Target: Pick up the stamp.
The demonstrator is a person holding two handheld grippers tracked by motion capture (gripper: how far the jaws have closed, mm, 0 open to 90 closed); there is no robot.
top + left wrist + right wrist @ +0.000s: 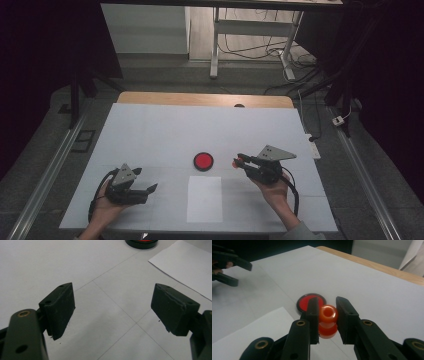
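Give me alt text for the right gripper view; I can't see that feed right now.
The right gripper is shut on an orange spool-shaped piece, held between its two black jaws above the white table. Just beyond it lies a round red dish with a black rim, beside a white paper sheet. The left gripper shows at the far upper left.

Bare table (150, 135) all round; only red dish (203, 161) obstructs.

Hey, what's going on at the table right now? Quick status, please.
Right gripper shut on orange spool, carried just short of the red dish. Left gripper open, jaws wide, nothing between them. Paper sheet lies nearby, not in the way.
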